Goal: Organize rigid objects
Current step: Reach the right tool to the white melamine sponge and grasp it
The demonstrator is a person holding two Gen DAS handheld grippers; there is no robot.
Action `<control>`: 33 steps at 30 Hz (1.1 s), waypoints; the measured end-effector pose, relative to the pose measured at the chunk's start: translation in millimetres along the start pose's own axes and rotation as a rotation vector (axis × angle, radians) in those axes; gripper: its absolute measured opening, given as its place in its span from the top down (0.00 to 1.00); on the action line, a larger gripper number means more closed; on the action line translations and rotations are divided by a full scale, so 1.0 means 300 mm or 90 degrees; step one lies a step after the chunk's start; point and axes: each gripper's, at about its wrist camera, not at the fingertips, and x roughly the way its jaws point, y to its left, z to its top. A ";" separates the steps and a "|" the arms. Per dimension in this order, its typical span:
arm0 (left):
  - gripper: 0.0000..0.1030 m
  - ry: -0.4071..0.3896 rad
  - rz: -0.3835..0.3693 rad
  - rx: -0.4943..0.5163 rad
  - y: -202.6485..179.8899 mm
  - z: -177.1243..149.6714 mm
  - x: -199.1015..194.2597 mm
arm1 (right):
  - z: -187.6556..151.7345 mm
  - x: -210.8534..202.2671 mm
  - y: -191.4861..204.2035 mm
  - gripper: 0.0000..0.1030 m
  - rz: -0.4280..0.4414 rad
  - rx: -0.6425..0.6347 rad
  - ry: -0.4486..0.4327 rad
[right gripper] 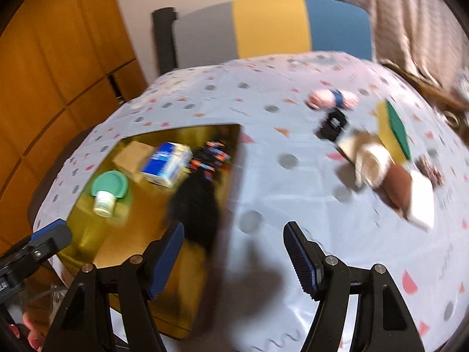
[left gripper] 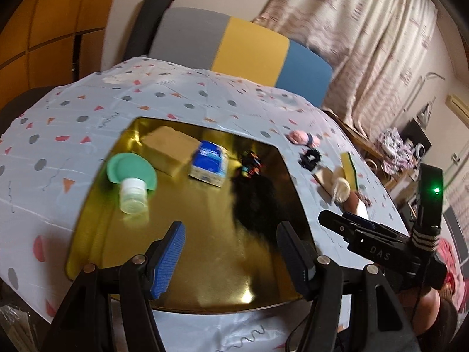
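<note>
Gold tray (left gripper: 205, 264) holds box, bottle, lid; sponge (right gripper: 394, 129) and clip (right gripper: 332, 124) wait on surface, both tools released, empty

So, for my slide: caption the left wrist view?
Open left gripper above gold tray holding box, bottle, lid.

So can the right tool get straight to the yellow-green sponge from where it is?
Probably yes. The right tool is open and empty, over bare tablecloth. The sponge stands on the far right, but the pale roll crowds its near side.
</note>
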 end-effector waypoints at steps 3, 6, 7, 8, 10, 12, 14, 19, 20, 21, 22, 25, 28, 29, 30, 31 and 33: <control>0.36 0.011 -0.011 0.019 -0.038 -0.020 0.012 | -0.035 0.001 -0.071 0.31 -0.015 0.030 0.009; 0.36 0.023 -0.021 0.031 -0.074 -0.041 0.021 | -0.079 -0.003 -0.151 0.31 -0.038 0.058 0.017; 0.36 0.027 -0.026 0.036 -0.088 -0.047 0.024 | -0.088 -0.004 -0.170 0.31 -0.043 0.064 0.020; 0.36 0.030 -0.028 0.039 -0.097 -0.050 0.027 | -0.101 -0.004 -0.199 0.31 -0.050 0.073 0.023; 0.36 0.035 -0.031 0.048 -0.120 -0.056 0.031 | -0.124 -0.007 -0.253 0.31 -0.067 0.092 0.027; 0.36 0.037 -0.036 0.056 -0.140 -0.059 0.031 | -0.139 -0.018 -0.311 0.31 -0.084 0.114 0.024; 0.36 0.038 -0.040 0.062 -0.158 -0.059 0.031 | -0.149 -0.038 -0.378 0.31 -0.106 0.140 0.011; 0.36 0.045 -0.049 0.082 -0.220 -0.058 0.044 | -0.131 -0.085 -0.561 0.31 -0.166 0.201 -0.022; 0.36 0.047 -0.051 0.085 -0.234 -0.056 0.049 | -0.123 -0.090 -0.592 0.31 -0.176 0.210 -0.027; 0.36 0.049 -0.052 0.089 -0.247 -0.055 0.053 | -0.115 -0.094 -0.625 0.31 -0.185 0.219 -0.030; 0.36 0.051 -0.053 0.092 -0.261 -0.053 0.058 | -0.103 -0.093 -0.659 0.31 -0.192 0.229 -0.032; 0.36 0.055 -0.055 0.095 -0.292 -0.050 0.071 | -0.064 -0.086 -0.747 0.31 -0.211 0.259 -0.041; 0.36 0.064 -0.057 0.097 -0.325 -0.046 0.087 | -0.022 -0.056 -0.809 0.31 -0.226 0.270 -0.040; 0.36 0.066 -0.056 0.099 -0.336 -0.045 0.092 | -0.009 -0.044 -0.825 0.31 -0.230 0.272 -0.039; 0.36 0.068 -0.055 0.103 -0.350 -0.044 0.098 | 0.005 -0.028 -0.838 0.31 -0.231 0.270 -0.037; 0.36 0.071 -0.055 0.107 -0.364 -0.045 0.103 | 0.014 -0.015 -0.845 0.31 -0.232 0.268 -0.033; 0.36 0.075 -0.055 0.112 -0.382 -0.045 0.110 | 0.033 0.022 -0.862 0.31 -0.234 0.264 -0.019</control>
